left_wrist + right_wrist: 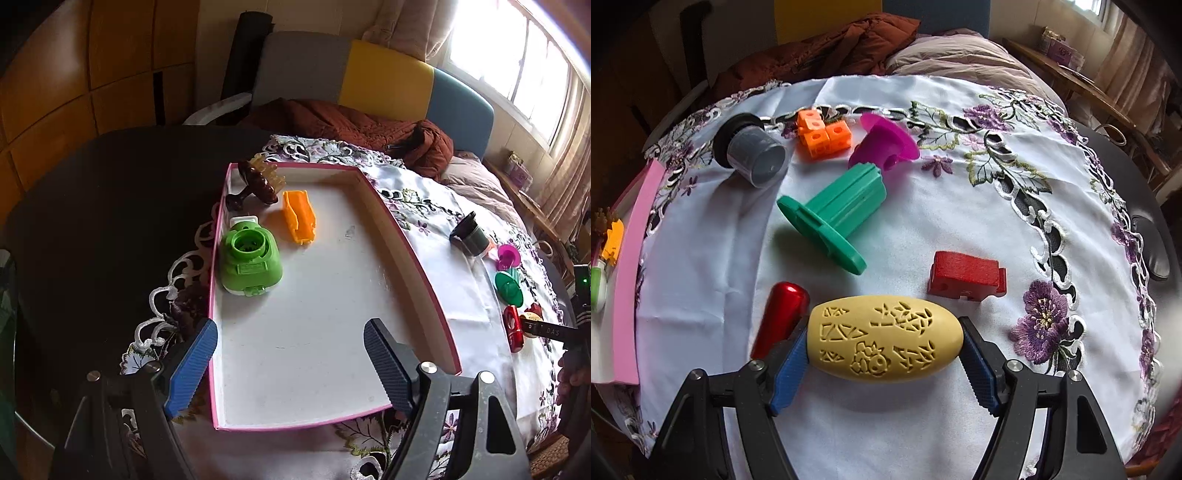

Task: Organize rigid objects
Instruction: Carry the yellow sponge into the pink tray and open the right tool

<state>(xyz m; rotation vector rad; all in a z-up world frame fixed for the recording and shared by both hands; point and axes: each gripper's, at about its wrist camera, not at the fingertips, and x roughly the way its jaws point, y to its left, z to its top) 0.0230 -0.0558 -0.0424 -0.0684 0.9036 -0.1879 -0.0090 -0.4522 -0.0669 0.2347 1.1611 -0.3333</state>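
A pink-rimmed white box point(406, 240) lies on the embroidered cloth. In it are a green round-topped gadget point(249, 260), an orange plastic piece point(298, 216) and a brown comb-like brush point(258, 181). My left gripper point(291, 365) is open and empty above the box's near end. My right gripper point(882, 354) is shut on a yellow carved egg-shaped piece point(882, 341), end to end, low over the cloth. A red metal cylinder point(781, 317) lies touching its left finger. The right gripper also shows in the left wrist view point(532, 326).
On the cloth lie a green flanged spool point(831, 218), a magenta flanged piece point(884, 144), orange cubes point(818, 134), a grey cup with a black rim point(751, 151) and a red block point(966, 275). The box's pink wall point(626, 280) stands left. A bed lies behind.
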